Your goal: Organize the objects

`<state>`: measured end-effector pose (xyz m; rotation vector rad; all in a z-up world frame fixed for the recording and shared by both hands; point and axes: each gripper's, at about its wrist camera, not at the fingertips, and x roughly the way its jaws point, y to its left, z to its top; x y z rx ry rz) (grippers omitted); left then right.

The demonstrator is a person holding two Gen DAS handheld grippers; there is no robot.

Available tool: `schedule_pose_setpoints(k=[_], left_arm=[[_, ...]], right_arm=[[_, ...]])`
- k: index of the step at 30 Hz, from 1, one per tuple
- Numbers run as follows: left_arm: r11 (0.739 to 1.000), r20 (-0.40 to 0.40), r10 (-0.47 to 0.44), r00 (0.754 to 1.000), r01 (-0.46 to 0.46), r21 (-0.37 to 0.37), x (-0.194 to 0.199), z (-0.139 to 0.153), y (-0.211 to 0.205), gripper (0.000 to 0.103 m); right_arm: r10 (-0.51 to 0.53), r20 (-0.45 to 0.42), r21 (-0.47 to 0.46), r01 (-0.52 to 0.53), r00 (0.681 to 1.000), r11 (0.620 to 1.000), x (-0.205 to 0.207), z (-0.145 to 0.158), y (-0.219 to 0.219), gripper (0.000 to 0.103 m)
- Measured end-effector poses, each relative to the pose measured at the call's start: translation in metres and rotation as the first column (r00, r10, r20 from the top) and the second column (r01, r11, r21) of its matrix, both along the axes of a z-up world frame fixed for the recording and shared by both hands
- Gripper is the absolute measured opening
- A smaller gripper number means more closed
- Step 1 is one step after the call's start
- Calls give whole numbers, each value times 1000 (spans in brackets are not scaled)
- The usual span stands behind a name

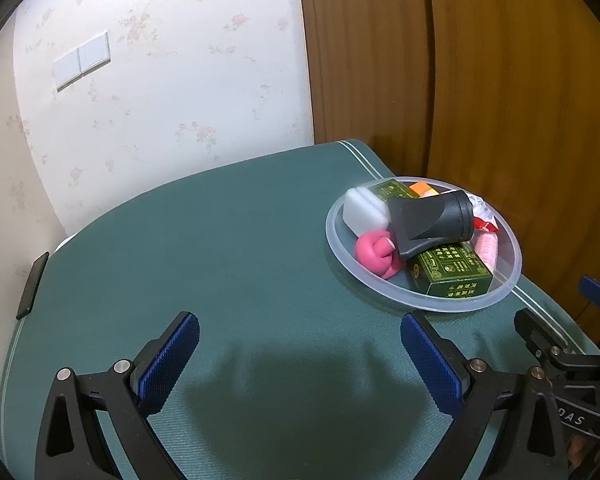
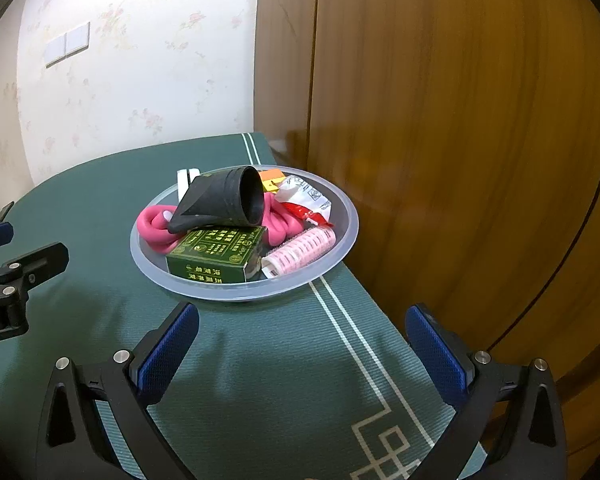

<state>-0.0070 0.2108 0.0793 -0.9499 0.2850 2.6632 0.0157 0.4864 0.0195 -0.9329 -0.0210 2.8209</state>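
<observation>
- Both tongs sit wide open with nothing between the blue pads: left gripper (image 1: 300, 360) hovers over bare green mat, right gripper (image 2: 302, 354) hangs just in front of the clear bowl (image 2: 340, 196).
- Everything's piled in that bowl: black funnel-shaped nozzle (image 2: 224, 200) on top, green box (image 2: 216, 256) at the bowl's near side, pink curler (image 2: 300, 250) right beside the box.
- Pink twisted tube (image 2: 156, 228) lies at the bowl's left, red-and-white packet (image 2: 306, 200) toward its back right, orange block (image 2: 270, 179) at the far rim.
- Bowl itself rests on the green mat (image 2: 100, 184), near the mat's edge by the wooden door (image 2: 460, 120).
</observation>
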Motion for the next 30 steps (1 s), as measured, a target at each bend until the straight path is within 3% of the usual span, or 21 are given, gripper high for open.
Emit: schedule_pose_setpoints(k=[30], left_arm=[[1000, 14, -3, 1000, 3, -25, -1, -6, 4, 103]], right_arm=[[12, -3, 35, -12, 1000, 999, -1, -2, -5, 103]])
